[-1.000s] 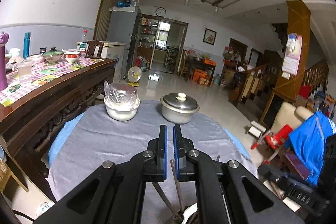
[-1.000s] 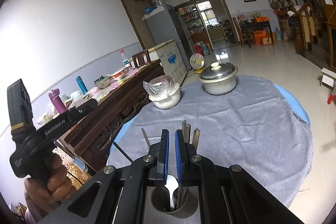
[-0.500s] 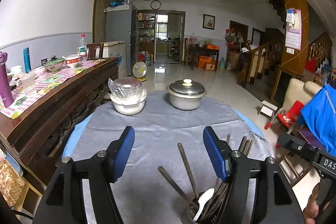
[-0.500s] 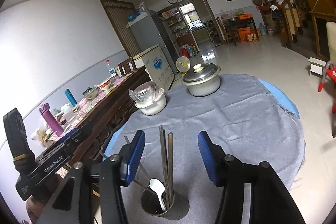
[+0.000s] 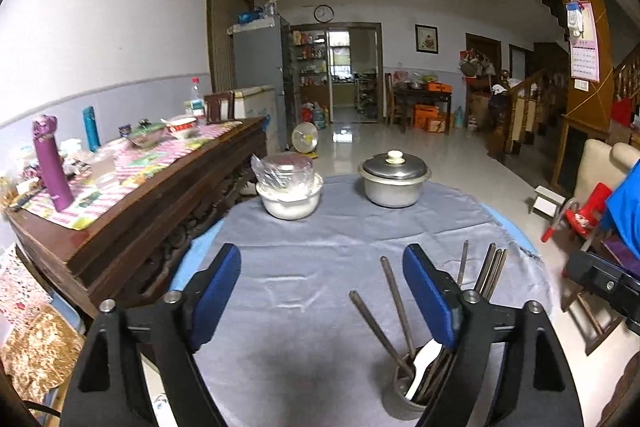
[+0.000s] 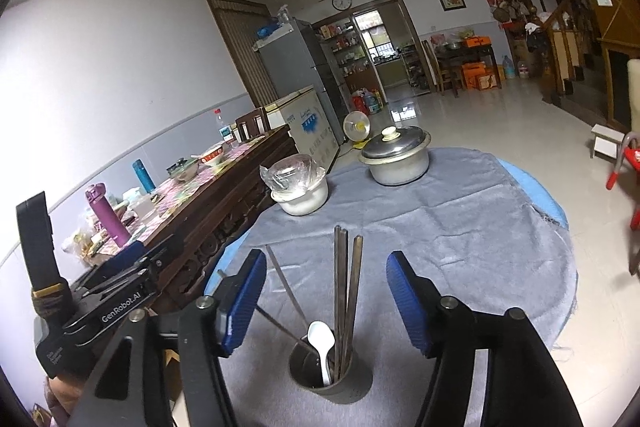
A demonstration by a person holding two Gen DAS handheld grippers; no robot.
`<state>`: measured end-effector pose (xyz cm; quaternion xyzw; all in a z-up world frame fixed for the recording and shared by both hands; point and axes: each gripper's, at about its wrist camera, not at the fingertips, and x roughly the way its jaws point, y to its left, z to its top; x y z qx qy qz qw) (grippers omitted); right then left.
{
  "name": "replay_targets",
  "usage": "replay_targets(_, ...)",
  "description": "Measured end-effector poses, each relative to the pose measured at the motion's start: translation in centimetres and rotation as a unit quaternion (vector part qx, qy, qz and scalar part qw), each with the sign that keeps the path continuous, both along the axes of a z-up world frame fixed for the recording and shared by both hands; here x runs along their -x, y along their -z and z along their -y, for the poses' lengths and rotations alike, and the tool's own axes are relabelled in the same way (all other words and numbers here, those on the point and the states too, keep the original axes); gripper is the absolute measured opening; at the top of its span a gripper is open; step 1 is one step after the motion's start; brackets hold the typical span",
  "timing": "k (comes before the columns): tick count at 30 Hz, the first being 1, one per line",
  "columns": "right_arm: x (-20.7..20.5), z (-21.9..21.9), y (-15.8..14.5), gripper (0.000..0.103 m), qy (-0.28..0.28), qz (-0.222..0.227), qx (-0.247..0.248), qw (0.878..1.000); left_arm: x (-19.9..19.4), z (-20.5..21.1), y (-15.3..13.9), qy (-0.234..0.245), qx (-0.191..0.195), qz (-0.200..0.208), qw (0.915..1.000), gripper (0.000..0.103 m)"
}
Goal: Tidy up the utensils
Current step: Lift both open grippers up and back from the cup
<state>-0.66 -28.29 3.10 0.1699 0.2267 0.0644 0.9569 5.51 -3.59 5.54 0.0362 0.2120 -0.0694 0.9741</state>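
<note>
A metal utensil cup (image 6: 330, 373) stands near the front edge of a round table with a grey cloth (image 6: 440, 235). It holds several chopsticks (image 6: 345, 291) and a white spoon (image 6: 322, 343). In the left wrist view the cup (image 5: 404, 393) sits low right, partly behind the right finger, with the spoon (image 5: 424, 361) and chopsticks (image 5: 394, 301) sticking out. My left gripper (image 5: 322, 297) is open and empty, above the cloth to the cup's left. My right gripper (image 6: 326, 301) is open and empty, its jaws either side of the chopsticks and above the cup.
A lidded metal pot (image 5: 394, 181) and a white bowl covered in plastic (image 5: 289, 193) stand at the table's far side. A dark wooden sideboard (image 5: 132, 211) with bottles and bowls runs along the left. Chairs and a blue cloth (image 5: 624, 211) are at the right.
Both grippers were shut a second ago and have opened wide. Both have drawn back and up from the cup, so more of the chopsticks and spoon shows.
</note>
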Motion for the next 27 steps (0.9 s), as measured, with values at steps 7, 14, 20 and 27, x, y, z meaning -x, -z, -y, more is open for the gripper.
replay_targets(7,1.1,-1.0,1.3,0.074,0.016,-0.038,0.024,0.999,2.0,-0.7,0.2,-0.022,-0.027,-0.001,0.9994,0.089)
replay_targets(14,2.9,-1.7,2.4,0.074,0.028,-0.061,0.04,0.997,3.9,-1.9,0.6,-0.047,-0.043,-0.017,0.9978,0.091)
replay_targets(20,5.6,-2.3,1.6,0.075,0.03,-0.05,0.05,0.997,6.2,-2.6,0.6,-0.058,-0.042,-0.026,0.9971,0.094)
replay_targets(27,8.0,-2.7,0.4,0.081,0.031,-0.031,0.054,0.998,7.7,-2.5,-0.1,-0.059,-0.044,-0.015,0.9972,0.096)
